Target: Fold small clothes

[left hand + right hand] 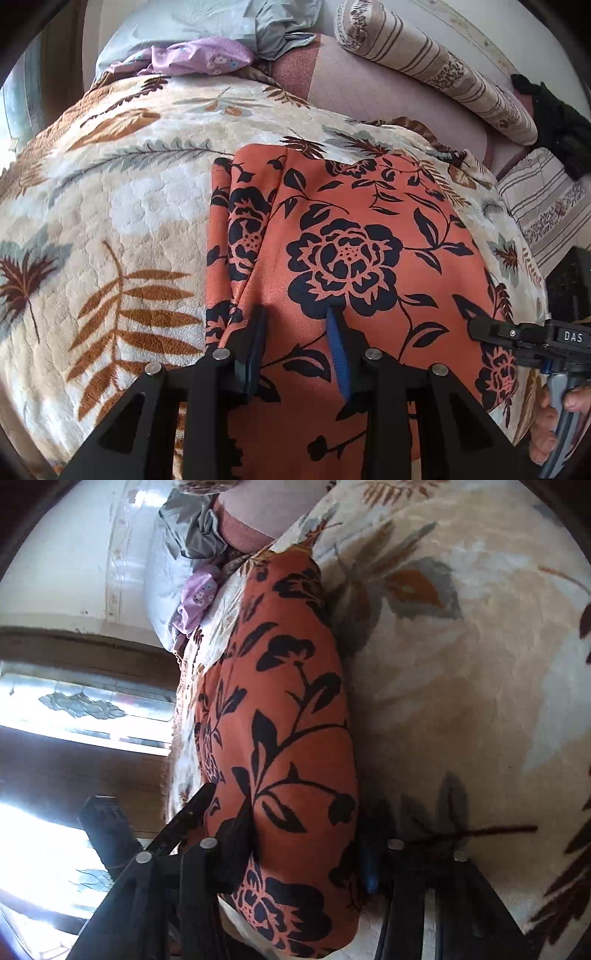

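Orange flowered garment (351, 240) spread flat on the leaf-print blanket (110, 192), straight ahead of and under the left gripper (297, 314), whose fingers stand apart and empty above the near part of the cloth. Seen from the right gripper (306, 823), fingers apart on either side of the garment's near edge with cloth bulging between them, though whether already pinching cannot be told. Risk from here: closing on the top layer only, or catching the soft blanket beneath, so dragging the fold crooked.
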`<state>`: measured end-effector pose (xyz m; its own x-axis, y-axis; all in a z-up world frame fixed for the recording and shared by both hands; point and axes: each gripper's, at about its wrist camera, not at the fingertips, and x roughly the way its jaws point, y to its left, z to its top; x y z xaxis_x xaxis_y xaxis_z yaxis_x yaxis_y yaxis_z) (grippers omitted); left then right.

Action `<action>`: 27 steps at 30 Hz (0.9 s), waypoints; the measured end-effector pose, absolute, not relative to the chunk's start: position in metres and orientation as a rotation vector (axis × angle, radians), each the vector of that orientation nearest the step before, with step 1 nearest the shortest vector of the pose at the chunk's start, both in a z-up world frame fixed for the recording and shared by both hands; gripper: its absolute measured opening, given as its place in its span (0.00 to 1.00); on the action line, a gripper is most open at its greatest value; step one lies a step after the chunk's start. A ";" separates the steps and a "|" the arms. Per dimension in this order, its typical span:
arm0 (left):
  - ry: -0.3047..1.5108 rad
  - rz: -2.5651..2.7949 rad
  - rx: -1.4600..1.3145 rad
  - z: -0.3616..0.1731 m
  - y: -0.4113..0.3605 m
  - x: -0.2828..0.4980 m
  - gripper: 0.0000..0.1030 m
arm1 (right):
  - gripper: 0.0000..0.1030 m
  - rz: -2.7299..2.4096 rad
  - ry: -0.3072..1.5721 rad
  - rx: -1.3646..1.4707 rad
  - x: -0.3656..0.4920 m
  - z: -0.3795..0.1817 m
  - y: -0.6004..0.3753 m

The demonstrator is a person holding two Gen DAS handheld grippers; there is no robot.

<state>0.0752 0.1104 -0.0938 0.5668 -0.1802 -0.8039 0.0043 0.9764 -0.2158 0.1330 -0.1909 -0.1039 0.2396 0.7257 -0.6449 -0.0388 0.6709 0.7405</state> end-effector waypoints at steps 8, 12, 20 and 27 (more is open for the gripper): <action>0.946 -0.111 -0.176 -0.093 0.111 0.076 0.33 | 0.59 0.537 1.213 0.724 0.118 -0.113 -0.198; 0.948 -0.103 -0.208 -0.093 0.113 0.076 0.33 | 0.68 0.592 1.178 0.793 0.118 -0.092 -0.211; 0.946 -0.111 -0.224 -0.094 0.116 0.075 0.33 | 0.37 0.558 1.230 0.794 0.163 -0.109 -0.195; 0.946 -0.104 -0.202 -0.094 0.112 0.077 0.33 | 0.49 0.439 1.146 0.477 0.136 -0.091 -0.176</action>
<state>0.0770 0.1125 -0.0936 0.5816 -0.1770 -0.7940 0.0005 0.9761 -0.2172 0.1362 -0.1765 -0.0908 0.3497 0.5586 -0.7521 -0.0869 0.8187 0.5676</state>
